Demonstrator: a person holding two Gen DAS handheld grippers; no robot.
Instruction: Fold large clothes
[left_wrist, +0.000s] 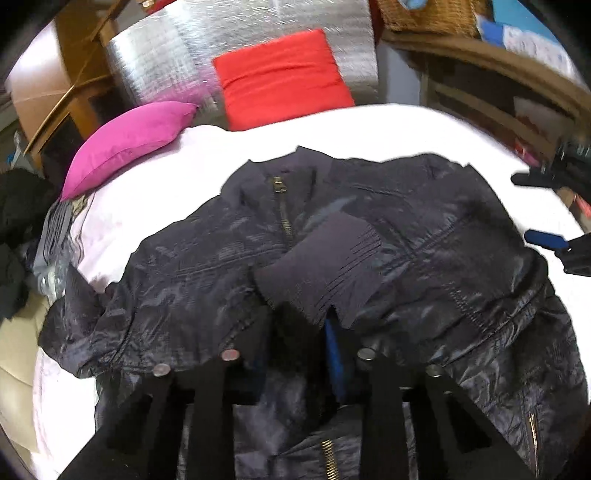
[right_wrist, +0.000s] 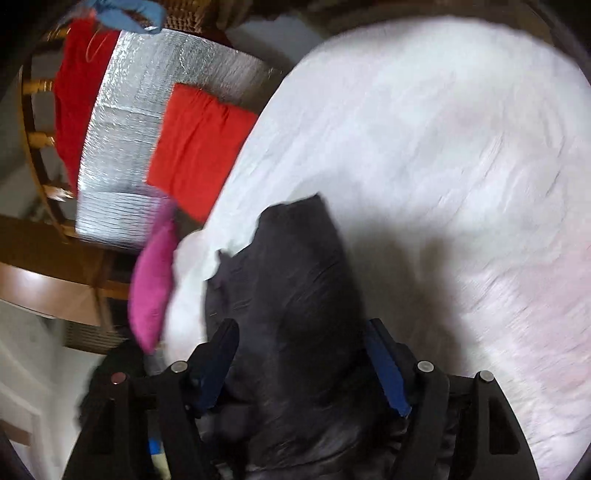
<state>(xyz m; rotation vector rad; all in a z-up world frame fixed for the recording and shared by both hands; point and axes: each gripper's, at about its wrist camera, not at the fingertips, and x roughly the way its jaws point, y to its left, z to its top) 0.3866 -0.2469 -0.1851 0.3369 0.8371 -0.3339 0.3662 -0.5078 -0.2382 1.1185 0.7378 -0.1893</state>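
A dark, shiny jacket (left_wrist: 369, 236) lies spread front-up on the white bed (left_wrist: 369, 129), its collar toward the headboard and its brass zip (left_wrist: 282, 206) running down the middle. One sleeve is folded across the chest, so its ribbed cuff (left_wrist: 325, 269) lies just beside the zip.

The left tool (left_wrist: 299, 354) is over the jacket's lower middle, its jaws narrow. The cuff's near edge lies at the tips, with dark cloth bunched between the blue pads, but blur hides whether they pinch it.

The right tool (right_wrist: 299, 354), seen from its own camera, has its jaws set wide on either side of a raised fold of the jacket, the blue pads (right_wrist: 388, 373) clear of the cloth. From the left camera it shows at the jacket's right edge.

Beyond the jacket's collar a pink pillow (left_wrist: 125, 144) lies on the bed, and a red cushion (left_wrist: 280, 77) leans against a silvery sheet (left_wrist: 177, 55).
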